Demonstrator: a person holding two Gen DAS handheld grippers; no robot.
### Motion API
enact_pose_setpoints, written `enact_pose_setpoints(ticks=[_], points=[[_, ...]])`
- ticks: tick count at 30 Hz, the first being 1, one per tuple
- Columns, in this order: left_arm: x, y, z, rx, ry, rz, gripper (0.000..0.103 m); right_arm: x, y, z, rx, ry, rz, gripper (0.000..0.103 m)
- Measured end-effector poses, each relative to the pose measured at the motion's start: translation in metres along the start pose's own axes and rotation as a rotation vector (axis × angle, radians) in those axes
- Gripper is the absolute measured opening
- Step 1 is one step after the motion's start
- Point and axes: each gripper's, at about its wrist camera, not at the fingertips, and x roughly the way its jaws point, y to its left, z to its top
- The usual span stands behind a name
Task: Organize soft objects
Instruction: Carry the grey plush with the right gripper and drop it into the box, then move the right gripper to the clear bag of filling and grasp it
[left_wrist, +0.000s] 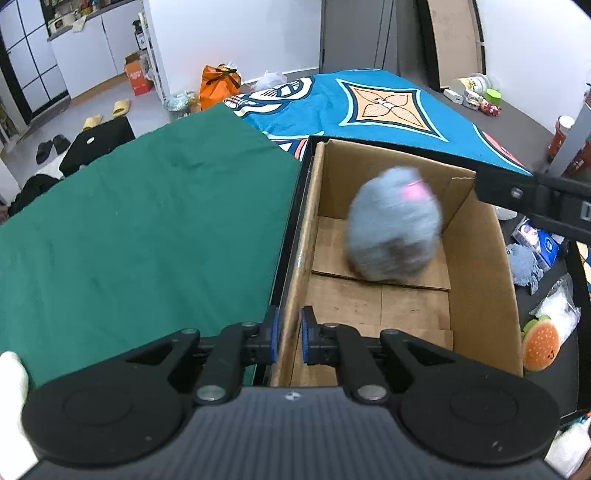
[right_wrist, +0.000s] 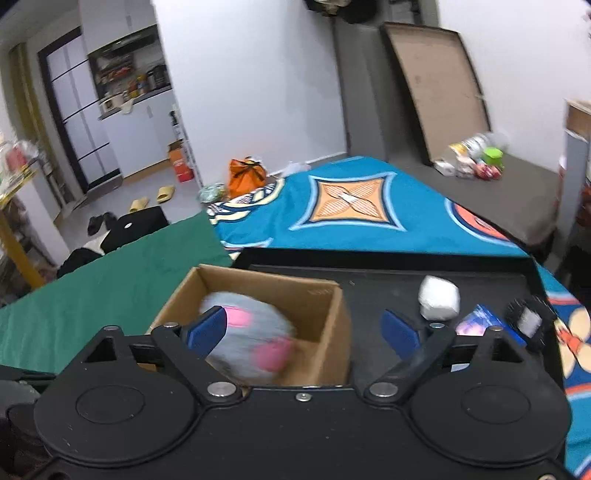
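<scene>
A grey plush toy (left_wrist: 393, 223) with pink patches is motion-blurred inside the open cardboard box (left_wrist: 476, 266); it shows in the right wrist view (right_wrist: 251, 336) too, free of both grippers. My left gripper (left_wrist: 288, 338) is shut on the box's left wall near the front corner. My right gripper (right_wrist: 304, 332) is open and empty above the box (right_wrist: 325, 306); its arm enters the left wrist view at the right edge.
The box stands in a black tray (right_wrist: 388, 280) on a bed with a green cloth (left_wrist: 140, 221) and a blue patterned blanket (right_wrist: 351, 206). In the tray lie a white soft lump (right_wrist: 439, 297), a burger plush (left_wrist: 541, 347), a blue-grey plush (left_wrist: 524, 264) and packets.
</scene>
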Motion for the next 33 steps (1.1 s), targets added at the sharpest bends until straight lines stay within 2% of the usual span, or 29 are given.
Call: enact_pose_setpoints(ticks=[4,6,9,11,16,18,24,31,33], points=[[-0.009,-0.003,0.001,0.006,-0.004,0.025,0.018,-0.017,-0.03,-0.005,0.098,0.021,-0.027,0.091],[-0.013,-0.007,0.001,0.016,0.0,0.048,0.035,-0.022,-0.038,-0.008,0.11,0.028,-0.036,0.091],[-0.021,-0.012,-0.001,0.029,-0.015,0.068,0.051,-0.031,-0.05,-0.018,0.127,0.041,-0.04,0.091],[-0.025,-0.017,-0.001,0.039,-0.023,0.079,0.055,-0.032,-0.053,-0.022,0.129,0.051,-0.042,0.091],[-0.035,-0.028,0.002,0.028,-0.019,0.121,0.06,-0.032,-0.063,-0.032,0.149,0.048,-0.069,0.091],[-0.039,-0.031,0.005,0.024,-0.007,0.144,0.07,-0.032,-0.068,-0.035,0.173,0.063,-0.068,0.091],[-0.048,-0.05,0.018,0.05,0.019,0.213,0.08,-0.035,-0.076,-0.045,0.145,0.077,-0.126,0.091],[-0.049,-0.059,0.018,0.084,0.004,0.261,0.081,-0.028,-0.103,-0.055,0.251,0.105,-0.198,0.09],[-0.047,-0.061,0.017,0.104,0.004,0.265,0.085,-0.024,-0.11,-0.057,0.29,0.114,-0.223,0.089]])
